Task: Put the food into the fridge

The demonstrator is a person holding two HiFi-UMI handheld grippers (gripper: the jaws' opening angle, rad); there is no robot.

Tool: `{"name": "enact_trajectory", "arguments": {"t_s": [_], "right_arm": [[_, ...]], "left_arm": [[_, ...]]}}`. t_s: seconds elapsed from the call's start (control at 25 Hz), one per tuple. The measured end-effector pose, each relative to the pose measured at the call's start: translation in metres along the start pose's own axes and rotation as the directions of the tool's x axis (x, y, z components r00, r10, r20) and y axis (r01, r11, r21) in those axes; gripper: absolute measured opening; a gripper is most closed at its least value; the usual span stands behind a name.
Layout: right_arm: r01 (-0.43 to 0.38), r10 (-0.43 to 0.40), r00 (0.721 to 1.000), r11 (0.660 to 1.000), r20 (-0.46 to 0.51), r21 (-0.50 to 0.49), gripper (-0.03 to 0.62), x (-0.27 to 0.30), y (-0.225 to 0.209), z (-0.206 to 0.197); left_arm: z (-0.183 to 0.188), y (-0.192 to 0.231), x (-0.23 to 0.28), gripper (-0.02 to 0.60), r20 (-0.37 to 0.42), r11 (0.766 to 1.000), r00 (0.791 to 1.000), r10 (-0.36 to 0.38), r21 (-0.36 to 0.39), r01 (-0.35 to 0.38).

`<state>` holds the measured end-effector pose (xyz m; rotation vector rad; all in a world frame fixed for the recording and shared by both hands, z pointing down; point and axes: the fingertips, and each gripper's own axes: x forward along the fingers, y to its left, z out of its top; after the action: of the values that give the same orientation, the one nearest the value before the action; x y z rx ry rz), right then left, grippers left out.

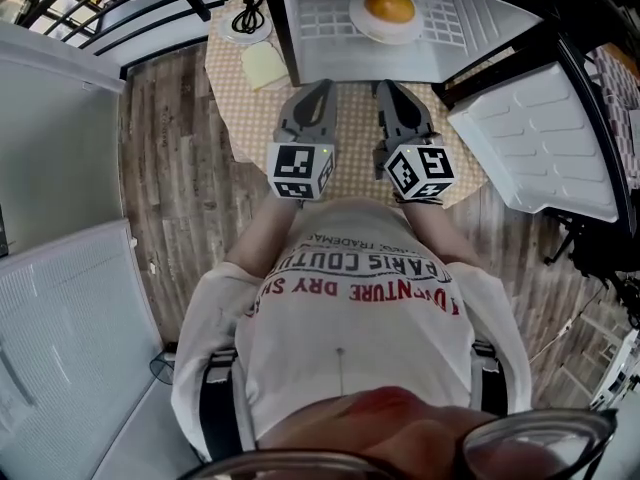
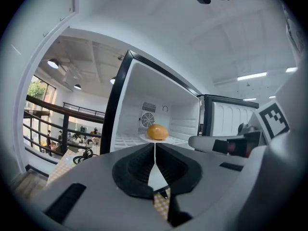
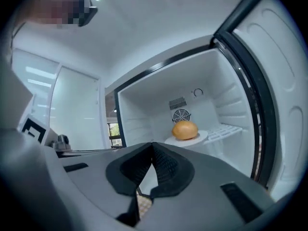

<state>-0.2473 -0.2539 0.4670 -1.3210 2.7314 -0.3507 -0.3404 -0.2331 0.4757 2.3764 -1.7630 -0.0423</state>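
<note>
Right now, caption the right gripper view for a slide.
Shut right gripper faces the open fridge; orange food on plate inside.

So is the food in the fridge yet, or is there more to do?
Done, it looks: the round orange food sits on its white plate on the fridge shelf. In hand: nothing. The left tool and right tool are both shut and empty, outside the fridge. Left: the fridge door stands open, so closing it is probably next.
</note>
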Motion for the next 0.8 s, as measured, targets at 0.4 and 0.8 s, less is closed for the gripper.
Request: {"name": "enact_trajectory", "arguments": {"t_s": [0.4, 0.8], "right_arm": [[0.01, -0.016, 0.999, 0.991, -0.048, -0.13, 0.026, -0.006, 0.007, -0.009], [0.001, -0.009, 0.999, 0.99, -0.051, -0.143, 0.026, -0.01, 0.009, -0.01]], "left_arm": [[-0.006, -0.005, -0.011, 0.028, -0.012, 1.0, 1.0, -0.001, 0.029, 0.001], [-0.007, -0.007, -0.014, 0.028, -0.015, 0.999, 1.0, -0.007, 0.042, 0.008]]}}
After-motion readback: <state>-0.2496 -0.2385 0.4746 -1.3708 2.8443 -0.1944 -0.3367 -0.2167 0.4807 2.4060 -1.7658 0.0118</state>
